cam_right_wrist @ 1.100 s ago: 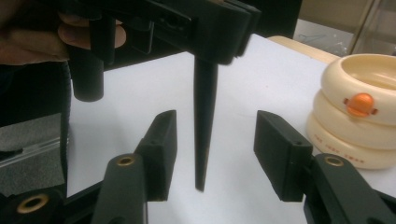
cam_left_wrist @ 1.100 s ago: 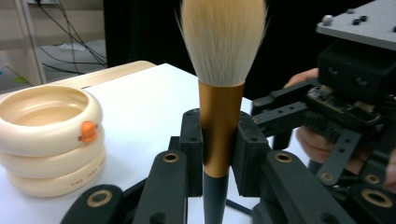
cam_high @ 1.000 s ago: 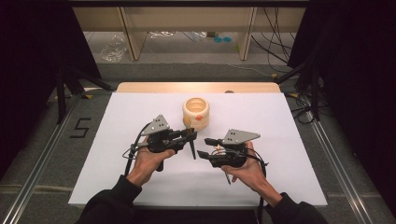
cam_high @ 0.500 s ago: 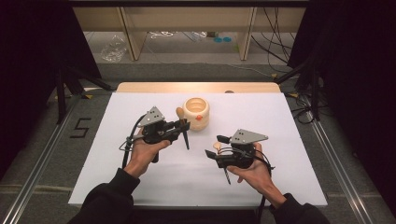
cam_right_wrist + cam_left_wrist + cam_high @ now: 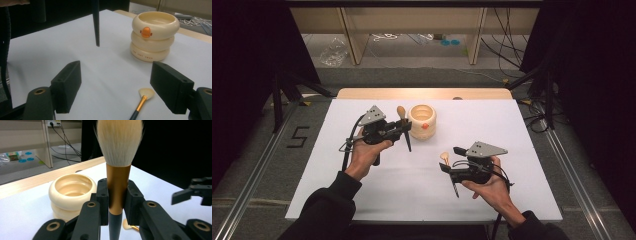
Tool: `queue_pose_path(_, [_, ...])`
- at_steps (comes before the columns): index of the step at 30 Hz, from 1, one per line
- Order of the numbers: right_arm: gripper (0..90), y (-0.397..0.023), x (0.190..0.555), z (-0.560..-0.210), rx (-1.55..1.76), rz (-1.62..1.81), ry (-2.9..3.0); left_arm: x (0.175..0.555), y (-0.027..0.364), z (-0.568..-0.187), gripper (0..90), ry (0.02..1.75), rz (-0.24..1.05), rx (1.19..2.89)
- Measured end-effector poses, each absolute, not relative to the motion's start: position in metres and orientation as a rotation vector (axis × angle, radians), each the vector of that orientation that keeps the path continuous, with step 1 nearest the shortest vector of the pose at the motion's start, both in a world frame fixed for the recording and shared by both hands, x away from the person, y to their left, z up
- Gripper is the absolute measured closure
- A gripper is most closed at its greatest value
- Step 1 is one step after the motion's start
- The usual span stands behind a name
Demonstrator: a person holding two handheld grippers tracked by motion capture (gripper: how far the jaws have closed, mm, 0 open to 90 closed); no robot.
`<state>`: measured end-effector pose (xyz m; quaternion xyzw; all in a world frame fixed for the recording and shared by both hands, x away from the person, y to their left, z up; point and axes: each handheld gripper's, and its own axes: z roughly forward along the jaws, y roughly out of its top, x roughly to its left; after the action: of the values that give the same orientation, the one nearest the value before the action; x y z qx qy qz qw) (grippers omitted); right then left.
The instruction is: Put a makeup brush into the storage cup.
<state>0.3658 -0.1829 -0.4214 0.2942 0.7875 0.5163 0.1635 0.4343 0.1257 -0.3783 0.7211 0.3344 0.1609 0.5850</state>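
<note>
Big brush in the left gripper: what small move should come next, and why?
Probably carry it over the cup and lower it handle first. The left gripper is shut on the big brush, held upright with bristles up, and the open-topped cup stands just beside it. The right gripper has just been opening, with the small brush lying flat below.

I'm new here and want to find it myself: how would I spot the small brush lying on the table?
Start at the white table and its cream ringed holder. Nearer the person, the small brush lies flat, fan-tipped, unlike the big fluffy brush held upright.
</note>
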Motion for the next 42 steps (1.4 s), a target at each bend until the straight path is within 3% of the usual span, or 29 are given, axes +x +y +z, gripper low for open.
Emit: queue_pose_path(42, [23.2,-0.188,0.359,-0.431,0.867,1.418,2.292,0.506,0.110,-0.341,76.4,0.855,0.455,1.696])
